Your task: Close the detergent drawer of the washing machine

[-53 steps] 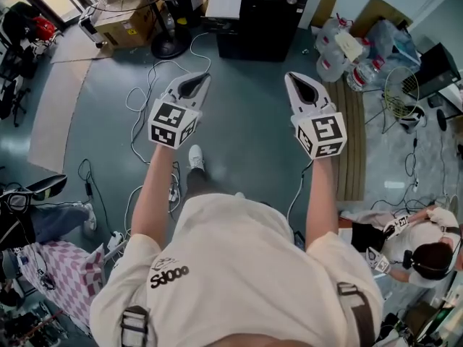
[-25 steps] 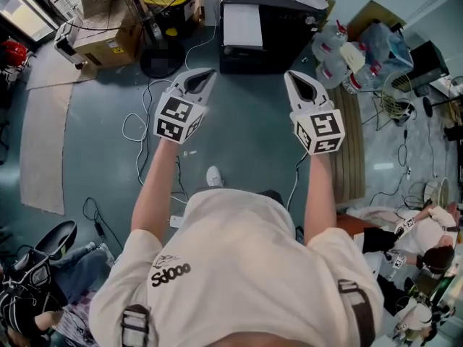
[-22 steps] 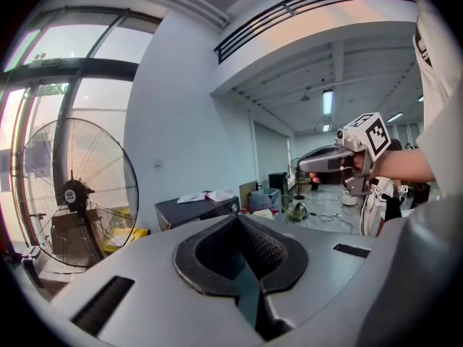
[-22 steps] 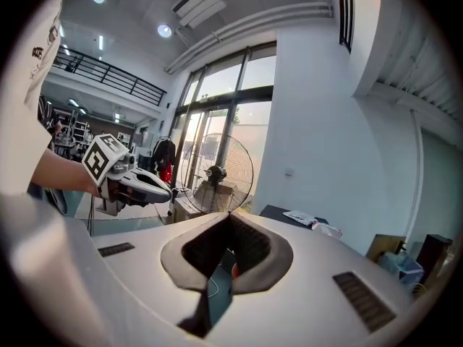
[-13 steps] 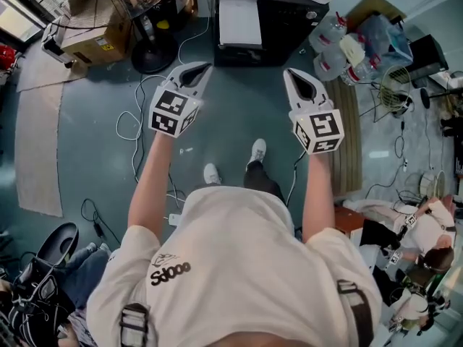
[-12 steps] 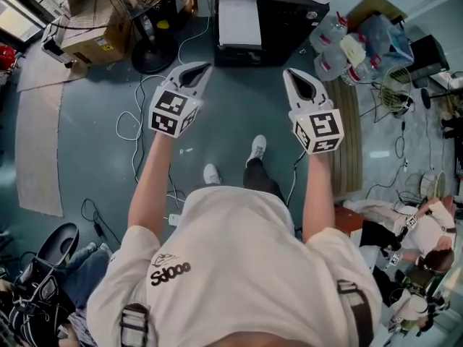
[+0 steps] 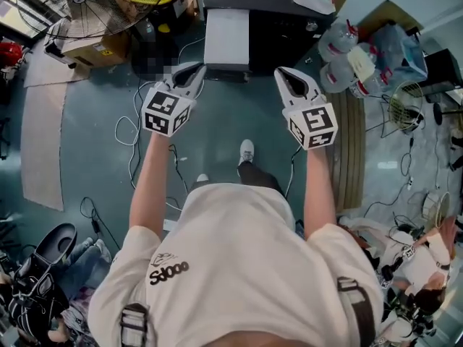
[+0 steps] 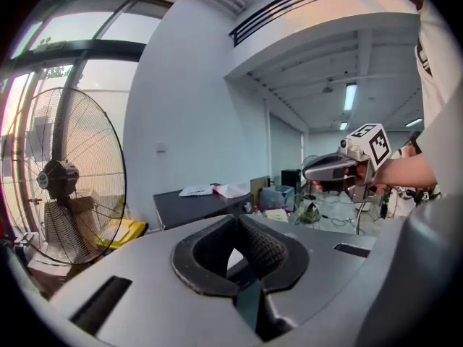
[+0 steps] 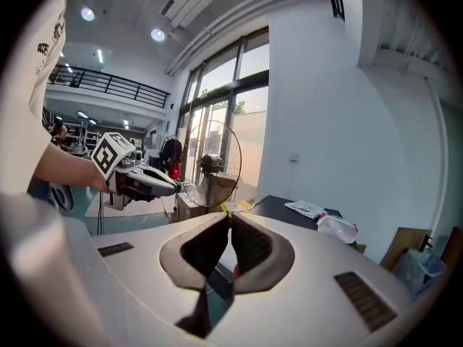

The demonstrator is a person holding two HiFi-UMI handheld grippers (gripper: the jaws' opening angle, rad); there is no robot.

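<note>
Grey plastic left gripper [image 7: 192,69], matching right gripper [image 7: 284,74], jaws together on nothing, black box-shaped washing machine [image 7: 286,19] ahead, white detergent drawer [image 7: 226,38] protruding

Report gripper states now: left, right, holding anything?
Left gripper: tongs shut, nothing between them.
Right gripper: tongs shut, nothing between them.

Only legible txt: black print, approx. "Sdooo", on white shirt [image 7: 239,259], small line drawing above it. Label on box [image 7: 85,47] too small to read.
</note>
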